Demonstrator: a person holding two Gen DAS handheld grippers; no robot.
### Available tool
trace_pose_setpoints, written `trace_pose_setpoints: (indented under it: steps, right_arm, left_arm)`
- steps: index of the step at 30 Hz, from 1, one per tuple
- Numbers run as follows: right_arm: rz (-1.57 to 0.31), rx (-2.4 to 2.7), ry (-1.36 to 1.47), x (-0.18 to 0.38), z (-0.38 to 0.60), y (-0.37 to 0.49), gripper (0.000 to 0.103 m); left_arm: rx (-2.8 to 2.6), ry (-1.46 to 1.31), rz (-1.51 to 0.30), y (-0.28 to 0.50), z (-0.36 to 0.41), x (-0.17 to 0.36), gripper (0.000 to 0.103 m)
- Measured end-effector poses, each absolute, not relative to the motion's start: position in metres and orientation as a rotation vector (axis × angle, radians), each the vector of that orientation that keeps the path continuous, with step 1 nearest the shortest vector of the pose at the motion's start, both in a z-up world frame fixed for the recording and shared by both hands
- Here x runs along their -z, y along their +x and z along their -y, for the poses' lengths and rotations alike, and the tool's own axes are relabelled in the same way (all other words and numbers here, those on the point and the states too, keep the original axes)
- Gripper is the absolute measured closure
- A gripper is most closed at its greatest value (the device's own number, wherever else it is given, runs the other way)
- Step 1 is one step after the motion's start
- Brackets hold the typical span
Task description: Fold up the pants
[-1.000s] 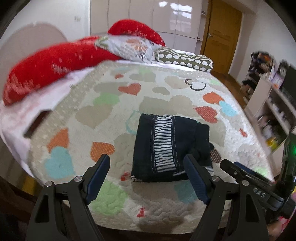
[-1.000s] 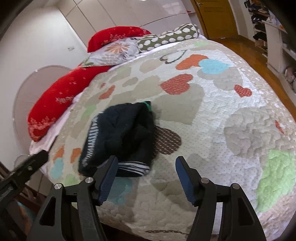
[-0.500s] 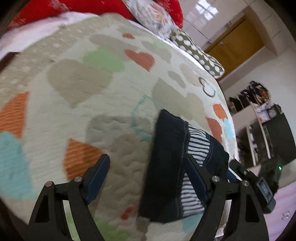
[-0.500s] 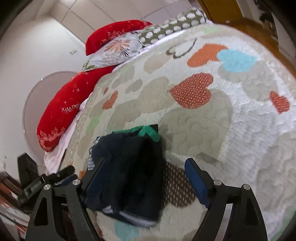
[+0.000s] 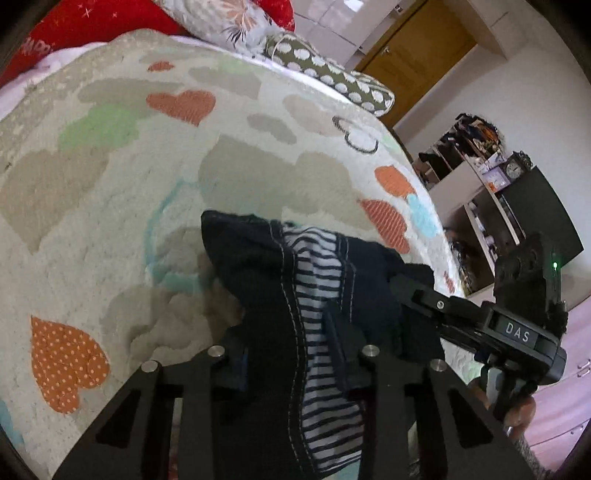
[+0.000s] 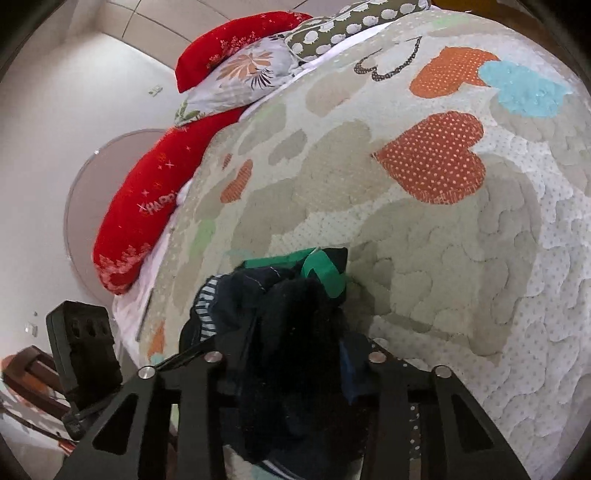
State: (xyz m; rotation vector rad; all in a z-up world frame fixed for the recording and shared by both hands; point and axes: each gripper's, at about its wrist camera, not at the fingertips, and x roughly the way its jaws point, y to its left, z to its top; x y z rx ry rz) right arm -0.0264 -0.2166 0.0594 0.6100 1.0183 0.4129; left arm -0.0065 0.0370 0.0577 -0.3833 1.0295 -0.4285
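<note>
- Folded pants, dark navy w/ a striped panel, lie on the heart-print quilt near its front edge.
- Long axis runs from front edge toward the pillows; the striped band follows that line, tilted a bit in left wrist view.
- Green tag sits at the far end of the bundle in right wrist view.
- Left gripper: angled down at the quilt, jaws closing, narrow, cloth bunched between them & pads pressing on the near end by the stripes.
- Right gripper: also pitched down, jaws closing, narrow, dark fabric clamped between pads; it bites the bundle's other side.
- Near edge looks raised off the quilt; can't tell how far.
- Both grippers sit close together, right one visible at right of left view.
</note>
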Motion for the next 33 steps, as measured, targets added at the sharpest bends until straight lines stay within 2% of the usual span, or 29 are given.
trace_pose_setpoints:
  steps: [9, 15, 33]
  right_arm:
    - [-0.914, -0.411, 0.563, -0.1, 0.232, 0.007, 0.066]
    - [-0.923, -0.356, 0.557, -0.094, 0.245, 0.055, 0.066]
    - [-0.922, -0.4, 0.62, -0.091, 0.245, 0.075, 0.066]
  left_arm:
    - [0.384, -0.289, -0.981, 0.059, -0.002, -0.078, 0.07]
    - [0.357, -0.249, -0.99, 0.105, 0.015, -0.078, 0.071]
    - [0.301, -0.205, -0.991, 0.105, 0.017, -0.086, 0.071]
